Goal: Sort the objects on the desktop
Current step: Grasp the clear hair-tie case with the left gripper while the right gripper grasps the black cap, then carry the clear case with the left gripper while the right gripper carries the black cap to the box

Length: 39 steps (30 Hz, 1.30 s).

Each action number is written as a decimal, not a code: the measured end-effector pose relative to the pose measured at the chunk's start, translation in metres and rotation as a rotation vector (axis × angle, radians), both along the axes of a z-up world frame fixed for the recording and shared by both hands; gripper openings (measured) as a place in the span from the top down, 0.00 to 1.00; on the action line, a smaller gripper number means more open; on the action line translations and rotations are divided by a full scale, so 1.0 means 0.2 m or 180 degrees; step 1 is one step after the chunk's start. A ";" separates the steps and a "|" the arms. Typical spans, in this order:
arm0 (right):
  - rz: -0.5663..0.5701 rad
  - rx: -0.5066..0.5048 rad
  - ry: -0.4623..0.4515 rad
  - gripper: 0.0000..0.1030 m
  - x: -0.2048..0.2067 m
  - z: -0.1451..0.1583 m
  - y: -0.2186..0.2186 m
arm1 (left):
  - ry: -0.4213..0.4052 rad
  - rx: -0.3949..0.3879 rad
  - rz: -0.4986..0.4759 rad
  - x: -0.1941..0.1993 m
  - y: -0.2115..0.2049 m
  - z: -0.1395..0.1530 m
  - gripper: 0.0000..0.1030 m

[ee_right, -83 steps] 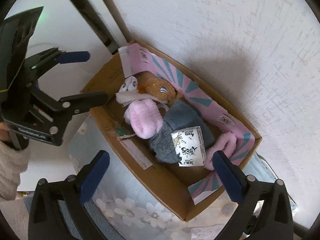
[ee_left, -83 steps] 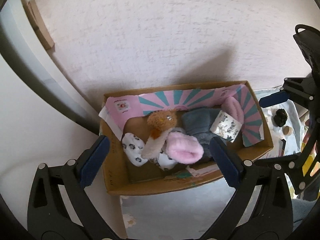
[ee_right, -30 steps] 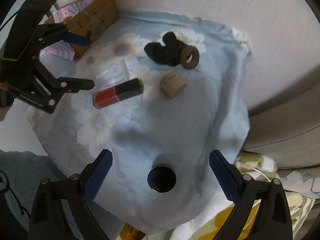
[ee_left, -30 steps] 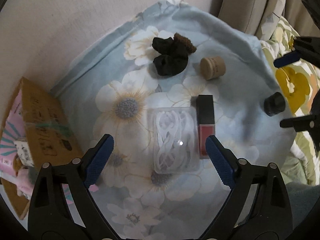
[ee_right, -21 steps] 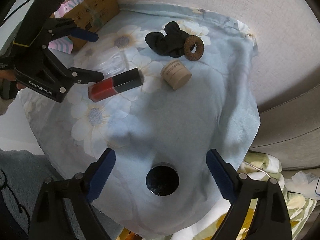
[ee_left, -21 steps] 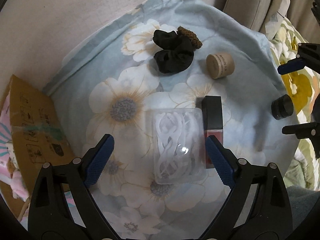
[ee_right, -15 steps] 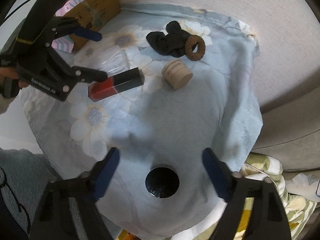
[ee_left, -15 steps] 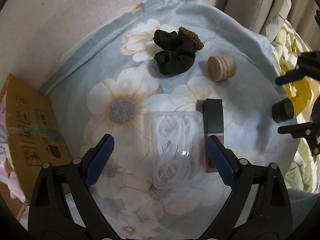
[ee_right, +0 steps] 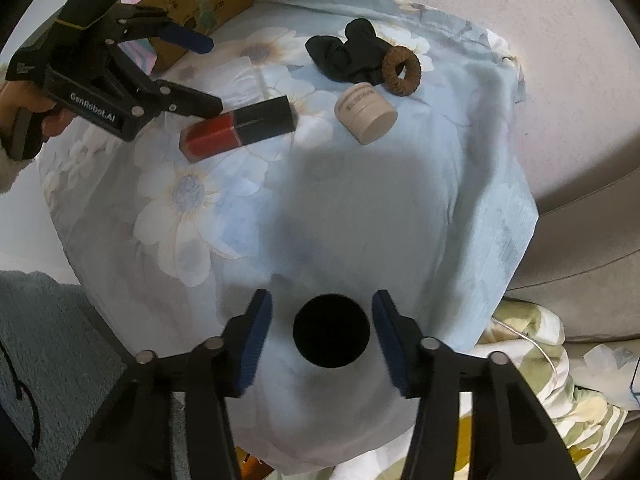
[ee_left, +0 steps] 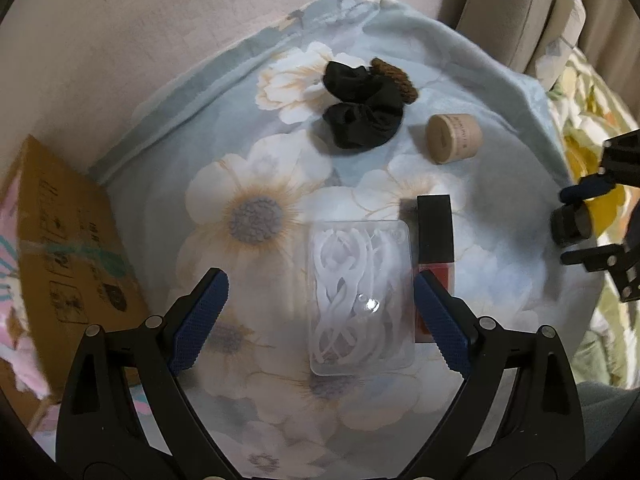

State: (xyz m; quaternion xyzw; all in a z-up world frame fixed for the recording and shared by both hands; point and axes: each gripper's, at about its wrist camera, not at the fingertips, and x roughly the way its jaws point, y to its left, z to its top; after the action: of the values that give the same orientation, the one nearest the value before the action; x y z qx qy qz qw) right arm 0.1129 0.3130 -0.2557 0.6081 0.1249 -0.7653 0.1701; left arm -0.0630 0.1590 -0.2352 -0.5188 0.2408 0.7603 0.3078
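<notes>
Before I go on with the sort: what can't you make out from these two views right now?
- Right gripper grip: pads flank the black jar; contact unclear.
- Box contents: cut off by the left wrist view's edge.
- Clear case: mostly behind the left gripper in the right wrist view.
- Tan jar label: too small to read.
- Lip tint lower end: behind a left finger.

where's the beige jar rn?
The beige jar lies on its side on the floral cloth, upper right in the left wrist view, just right of the black scrunchie and above the lip gloss.
</notes>
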 end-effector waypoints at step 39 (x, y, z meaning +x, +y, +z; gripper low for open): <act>-0.0025 -0.0305 0.0052 0.69 -0.26 0.34 -0.04 | -0.0078 0.0314 0.0048 -0.16 -0.13 0.50 0.52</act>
State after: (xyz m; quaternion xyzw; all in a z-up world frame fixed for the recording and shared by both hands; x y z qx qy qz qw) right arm 0.0602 0.3057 -0.1872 0.5934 0.0872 -0.7761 0.1950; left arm -0.0946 0.1327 -0.1360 -0.5141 0.1953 0.7671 0.3303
